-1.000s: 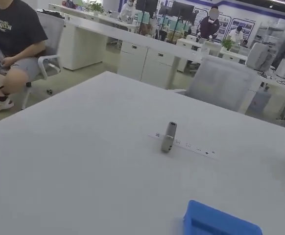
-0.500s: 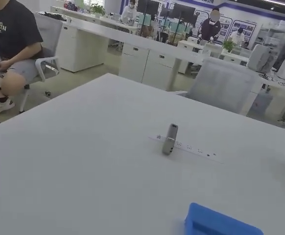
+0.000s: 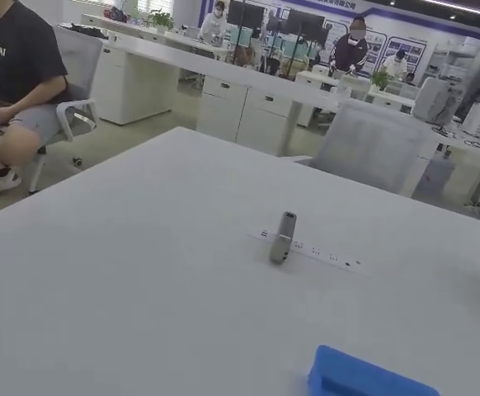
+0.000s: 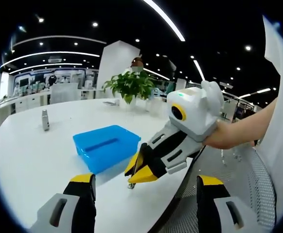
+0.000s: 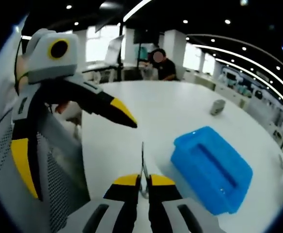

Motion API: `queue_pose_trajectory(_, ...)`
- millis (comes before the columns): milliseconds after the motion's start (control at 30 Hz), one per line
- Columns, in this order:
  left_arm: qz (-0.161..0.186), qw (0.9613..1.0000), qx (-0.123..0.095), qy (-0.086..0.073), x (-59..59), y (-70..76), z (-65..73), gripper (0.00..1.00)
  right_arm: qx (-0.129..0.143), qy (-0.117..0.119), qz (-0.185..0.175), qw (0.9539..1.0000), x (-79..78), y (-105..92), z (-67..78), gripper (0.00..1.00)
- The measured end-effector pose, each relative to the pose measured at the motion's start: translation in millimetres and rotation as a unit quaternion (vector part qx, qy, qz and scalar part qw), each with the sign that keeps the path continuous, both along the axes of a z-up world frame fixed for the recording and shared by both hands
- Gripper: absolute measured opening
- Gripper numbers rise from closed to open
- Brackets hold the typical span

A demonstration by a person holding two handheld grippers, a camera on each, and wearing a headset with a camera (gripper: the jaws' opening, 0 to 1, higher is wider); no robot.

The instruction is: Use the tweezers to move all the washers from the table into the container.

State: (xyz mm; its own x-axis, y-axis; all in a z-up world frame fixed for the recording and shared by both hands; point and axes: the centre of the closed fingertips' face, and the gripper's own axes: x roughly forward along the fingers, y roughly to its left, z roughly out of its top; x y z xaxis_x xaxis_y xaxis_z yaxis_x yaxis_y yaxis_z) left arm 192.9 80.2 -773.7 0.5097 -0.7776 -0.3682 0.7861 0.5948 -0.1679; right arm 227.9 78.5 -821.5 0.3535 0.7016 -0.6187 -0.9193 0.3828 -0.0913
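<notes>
White desks (image 3: 248, 76), grey chair (image 3: 372, 144), perhaps office.

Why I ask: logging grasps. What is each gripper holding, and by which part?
The right gripper pinches the tweezers by their back part, tips pointing forward; the left gripper holds nothing.

I've got the container (image 3: 370, 378) on the table (image 3: 141, 264), near edge | gadget (image 3: 283, 237) behind it on the power strip (image 3: 332, 258) | chair (image 3: 372, 144) beyond table

Blue plastic container (image 5: 212, 167) – smooth w/ sl. gloss; white table (image 3: 141, 272) – matt; tweezers (image 5: 142, 160) – thin metal.
</notes>
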Motion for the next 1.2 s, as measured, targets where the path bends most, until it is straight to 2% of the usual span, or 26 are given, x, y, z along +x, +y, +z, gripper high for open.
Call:
queue_pose_trajectory(133,0.002,1.0,-0.001,-0.002,0.5,0.5,0.8,0.87,-0.006,-0.003,0.01,0.9999,-1.0,0.8,0.4,0.03)
queue_pose_trajectory(267,0.004,1.0,-0.002,-0.001,0.9,1.0,0.5,0.87,0.0,0.019,-0.015,0.9997,4.3,-0.5,1.3,0.03)
queue_pose_trajectory(333,0.006,1.0,-0.002,-0.002,1.4,1.6,0.9,0.87,0.002,0.018,-0.019,0.9997,6.3,-0.6,3.9,0.03)
queue_pose_trajectory(533,0.006,1.0,-0.006,-0.003,1.6,1.3,2.0,0.87,0.025,0.025,-0.026,0.999,11.8,2.5,20.2,0.03)
queue_pose_trajectory(633,0.007,1.0,-0.007,-0.003,1.7,1.3,2.2,0.87,0.046,0.03,-0.037,0.9978,17.7,4.9,30.1,0.03)
queue_pose_trajectory(767,0.005,1.0,-0.006,-0.001,1.2,0.9,1.6,0.87,0.107,0.043,-0.066,0.9912,30.9,10.5,50.8,0.03)
queue_pose_trajectory(867,0.003,1.0,-0.005,0.0,0.9,0.5,1.3,0.87,0.15,0.052,-0.092,0.9831,46.4,10.5,63.8,0.03)
queue_pose_trajectory(933,0.003,1.0,-0.005,0.0,0.8,0.3,1.3,0.87,0.164,0.056,-0.104,0.9794,53.6,8.9,67.7,0.03)
queue_pose_trajectory(967,0.003,1.0,-0.006,0.0,0.9,0.3,1.4,0.87,0.177,0.059,-0.115,0.9756,61.0,7.4,70.9,0.03)
queue_pose_trajectory(1000,0.003,1.0,-0.006,0.0,1.0,0.4,1.4,0.87,0.186,0.063,-0.125,0.9726,67.9,5.1,72.5,0.03)
queue_pose_trajectory(1100,0.002,1.0,-0.006,0.001,0.6,0.1,1.2,0.87,0.194,0.067,-0.149,0.9673,83.6,-0.3,73.8,0.03)
queue_pose_trajectory(1200,0.002,1.0,-0.006,0.001,0.4,0.1,1.3,0.86,0.198,0.065,-0.161,0.9646,97.7,-2.8,72.0,0.03)
